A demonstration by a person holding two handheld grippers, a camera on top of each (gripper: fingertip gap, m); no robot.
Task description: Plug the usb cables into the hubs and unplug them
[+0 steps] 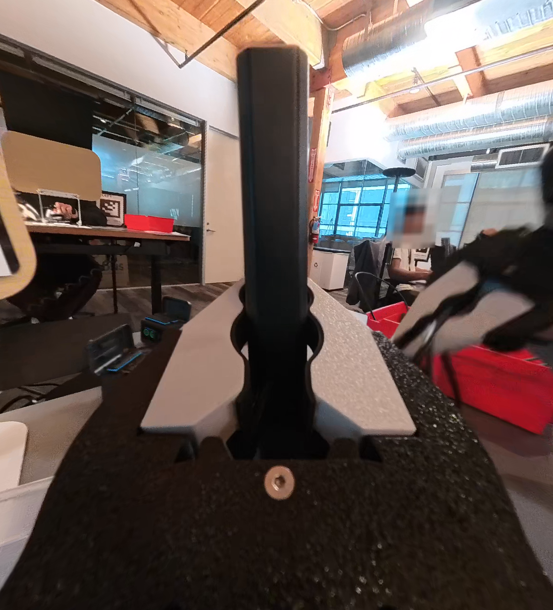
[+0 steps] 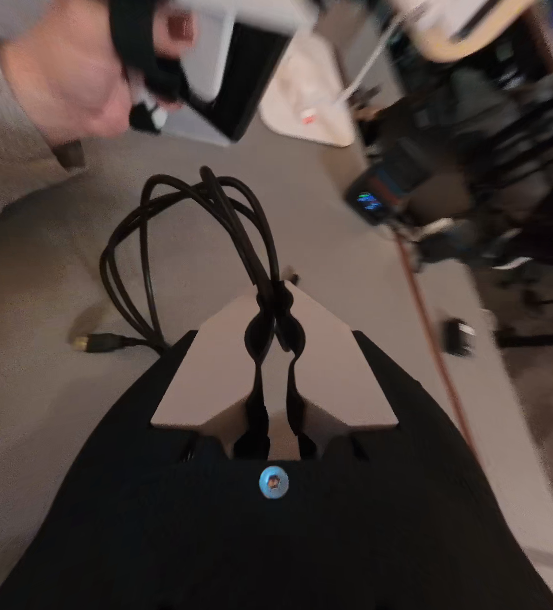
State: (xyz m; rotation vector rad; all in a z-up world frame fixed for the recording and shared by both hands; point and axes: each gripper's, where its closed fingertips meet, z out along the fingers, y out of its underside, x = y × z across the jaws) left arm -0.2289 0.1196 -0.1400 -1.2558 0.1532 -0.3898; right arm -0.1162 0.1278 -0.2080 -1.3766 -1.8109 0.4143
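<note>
The right gripper (image 2: pixel 273 297) pinches a looped black usb cable (image 2: pixel 156 244) between its fingertips above a grey table (image 2: pixel 318 211); the cable's gold-tipped plug (image 2: pixel 95 342) lies to the gripper's left. Ahead and left, a blurred hand (image 2: pixel 70 85) holds the other gripper (image 2: pixel 229 76).

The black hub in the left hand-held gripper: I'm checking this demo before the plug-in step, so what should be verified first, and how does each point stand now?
1. Hub gripped: ok. The left hand-held gripper is shut on the black hub, which stands upright between its fingers.
2. Cable gripped: ok. The right hand-held gripper is shut on the black USB cable.
3. Plug gripped: not ok. The gold-tipped plug lies loose on the grey table, outside the fingers.
4. Hub ports facing the plug: cannot tell, no port shows.
5. Cable untangled: not ok, it hangs in bundled loops.
6. Views sharp: not ok, the right wrist view is motion-blurred.
</note>
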